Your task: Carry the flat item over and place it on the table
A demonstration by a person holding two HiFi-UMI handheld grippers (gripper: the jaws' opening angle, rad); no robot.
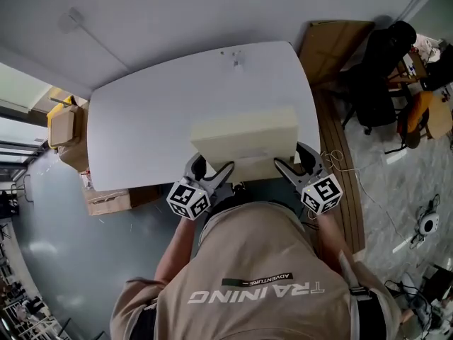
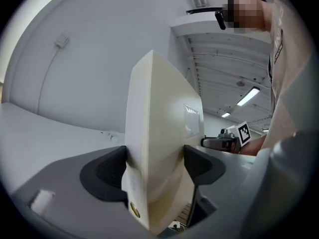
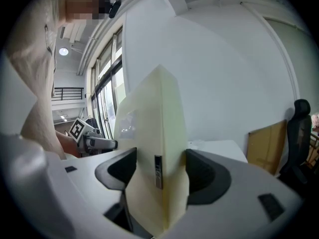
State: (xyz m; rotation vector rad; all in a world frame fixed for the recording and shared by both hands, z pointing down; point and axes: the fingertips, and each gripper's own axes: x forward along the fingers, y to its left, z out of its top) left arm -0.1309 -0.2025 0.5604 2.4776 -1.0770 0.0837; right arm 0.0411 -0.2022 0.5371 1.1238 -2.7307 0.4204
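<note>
- Over the near edge of the white surface (image 1: pixel 141 115), a cream-coloured flat item (image 1: pixel 244 142) is held level, broad face up, with its near side sticking out past that edge toward the person.
- Whether the item's underside touches the surface or hangs just above it cannot be told from these views.
- At the item's near left corner, just off the surface's edge, the left tongs (image 2: pixel 154 166) are clamped on the item's rim, one dark pad pressed on each face.
- At the near right corner, the right tongs (image 3: pixel 157 171) grip the same rim in the same way, a pad on either face and a small dark label between them.
- Each pair of tongs shows in the other's view, across the item, with its marker cube.
- Beside the surface's left end stand cardboard boxes (image 1: pixel 65 127).
- Past its far right corner a sheet of cardboard (image 1: pixel 333 44) leans by the wall, and a black office chair (image 1: pixel 379 73) stands just beyond that.
- Below the surface's near edge, the person's tan shirt (image 1: pixel 255 275) fills the lower part of the head view.
</note>
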